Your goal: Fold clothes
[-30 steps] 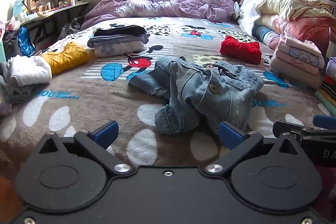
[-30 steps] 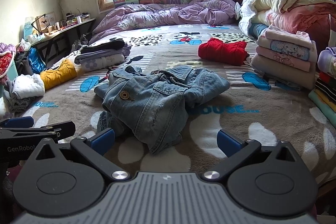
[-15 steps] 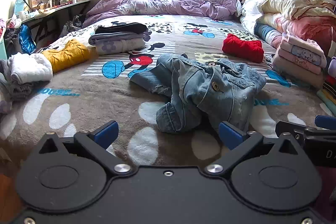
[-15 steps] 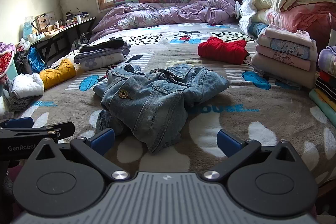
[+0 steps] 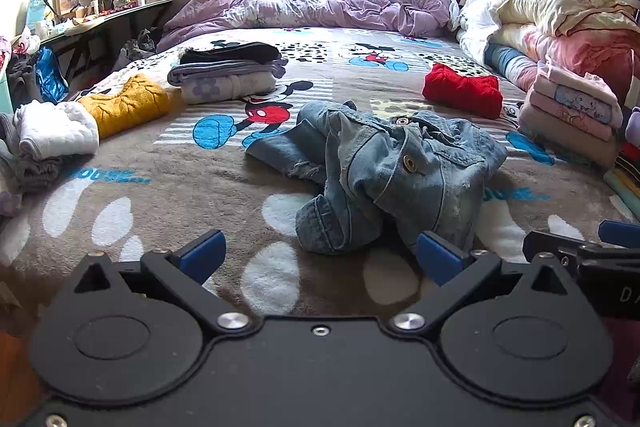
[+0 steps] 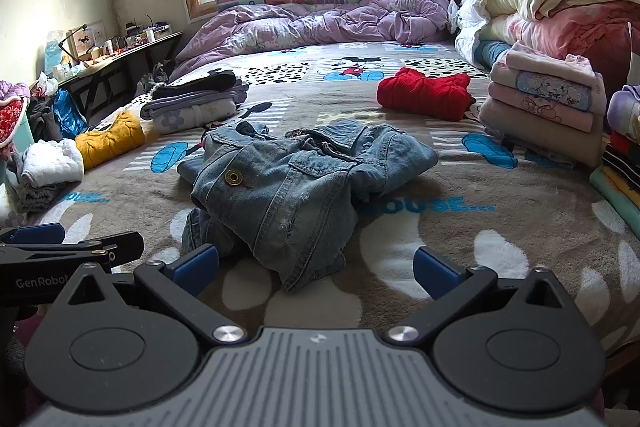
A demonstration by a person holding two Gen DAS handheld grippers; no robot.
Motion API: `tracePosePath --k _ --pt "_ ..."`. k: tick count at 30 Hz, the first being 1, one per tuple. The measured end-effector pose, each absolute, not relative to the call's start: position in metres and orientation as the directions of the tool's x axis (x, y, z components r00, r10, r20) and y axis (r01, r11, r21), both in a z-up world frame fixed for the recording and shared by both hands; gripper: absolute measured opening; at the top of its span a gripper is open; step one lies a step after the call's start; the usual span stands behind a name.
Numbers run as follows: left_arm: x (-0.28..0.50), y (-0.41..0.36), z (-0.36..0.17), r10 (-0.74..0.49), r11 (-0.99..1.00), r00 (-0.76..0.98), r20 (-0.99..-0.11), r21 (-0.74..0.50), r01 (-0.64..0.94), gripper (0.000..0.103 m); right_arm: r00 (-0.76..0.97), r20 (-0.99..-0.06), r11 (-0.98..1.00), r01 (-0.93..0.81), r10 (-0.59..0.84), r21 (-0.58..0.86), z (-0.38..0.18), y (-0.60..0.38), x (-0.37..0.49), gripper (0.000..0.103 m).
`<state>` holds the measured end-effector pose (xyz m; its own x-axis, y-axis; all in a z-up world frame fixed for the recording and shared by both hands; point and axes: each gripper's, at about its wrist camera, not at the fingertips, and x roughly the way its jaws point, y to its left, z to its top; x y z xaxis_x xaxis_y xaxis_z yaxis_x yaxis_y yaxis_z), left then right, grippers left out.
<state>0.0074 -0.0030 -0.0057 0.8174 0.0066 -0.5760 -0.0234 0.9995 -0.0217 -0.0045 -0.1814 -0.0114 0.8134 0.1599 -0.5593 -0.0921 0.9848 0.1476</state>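
A crumpled blue denim jacket (image 5: 384, 171) lies in a heap on the brown Mickey Mouse blanket (image 5: 168, 195) in the middle of the bed; it also shows in the right wrist view (image 6: 296, 183). My left gripper (image 5: 320, 255) is open and empty, just short of the jacket's near edge. My right gripper (image 6: 316, 265) is open and empty, also just short of the jacket. Each gripper shows at the edge of the other's view, the right one (image 5: 584, 259) and the left one (image 6: 72, 247).
Folded clothes ring the jacket: a red sweater (image 5: 462, 89), a yellow sweater (image 5: 124, 103), a white garment (image 5: 56, 131), a purple-and-black stack (image 5: 228, 73) and a pink stack (image 5: 568, 111) at the right. A purple duvet (image 5: 320, 7) lies by the headboard. A cluttered shelf (image 5: 100, 15) stands at the left.
Both grippers have moved slightly forward toward the denim jacket. Both stay open and the jacket has not moved.
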Motion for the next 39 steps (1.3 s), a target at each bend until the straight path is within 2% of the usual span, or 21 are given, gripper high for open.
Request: tracePosePath --k 30,39 --pt "0.024 -0.002 -0.015 0.009 0.999 0.804 -0.594 -0.022 -0.028 0.103 0.798 -0.577 0.98 -0.084 0.176 0.183 -0.025 -0.186 0.014 0.103" --pt "0.039 0.005 -0.019 -0.083 0.995 0.791 -0.607 -0.093 0.033 0.103 0.806 -0.559 0.969 -0.07 0.194 0.237 -0.031 -0.199 0.026 0.103"
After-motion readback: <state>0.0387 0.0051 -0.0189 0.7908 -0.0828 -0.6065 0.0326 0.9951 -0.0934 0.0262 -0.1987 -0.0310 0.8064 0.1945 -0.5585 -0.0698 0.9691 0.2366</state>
